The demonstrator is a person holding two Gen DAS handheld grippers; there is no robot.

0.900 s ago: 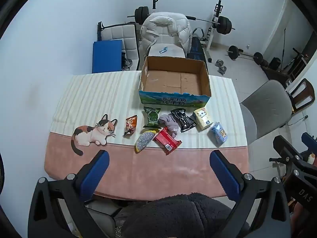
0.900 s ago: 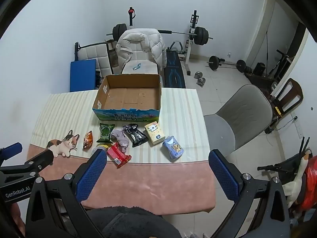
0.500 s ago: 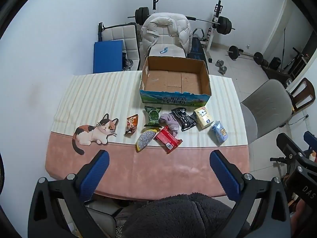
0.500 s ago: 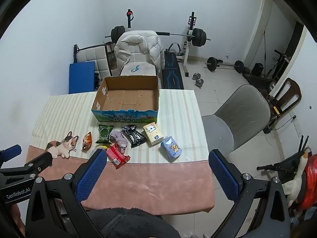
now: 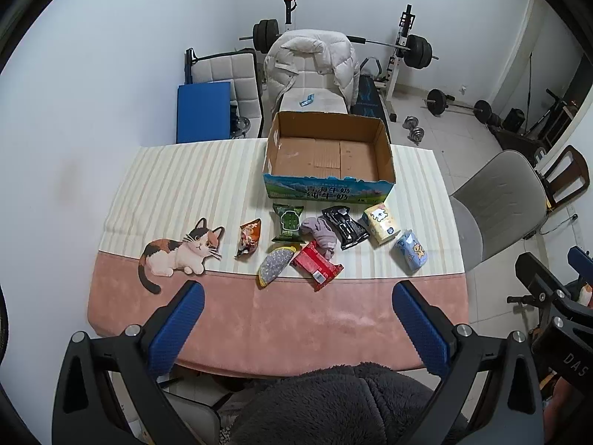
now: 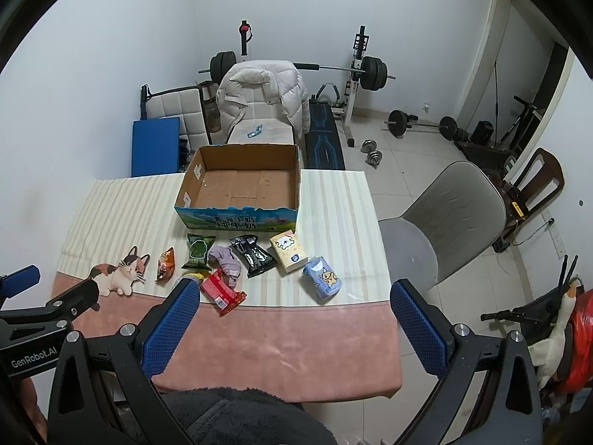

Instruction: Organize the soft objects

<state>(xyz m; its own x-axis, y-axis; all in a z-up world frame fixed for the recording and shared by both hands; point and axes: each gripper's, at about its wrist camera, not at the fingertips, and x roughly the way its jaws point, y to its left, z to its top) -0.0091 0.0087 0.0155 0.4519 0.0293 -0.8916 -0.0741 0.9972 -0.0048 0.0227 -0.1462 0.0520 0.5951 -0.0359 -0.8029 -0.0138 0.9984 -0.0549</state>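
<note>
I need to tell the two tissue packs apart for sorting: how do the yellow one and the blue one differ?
The yellow tissue pack is boxier with a white cartoon print; the blue tissue pack looks rounder, with an orange figure. The yellow one lies nearer the cardboard box; the blue one sits nearer the table's pink edge. Both lie loose on the tablecloth, untouched.

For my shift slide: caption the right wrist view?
Open right tongs hover over the table's pink edge; snack packets lie before an empty cardboard box.

The silver pouch [image 6: 187, 280] was partly hidden behind a blue fingertip; the print on the black packet [image 5: 344, 227] was too small to be read.
</note>
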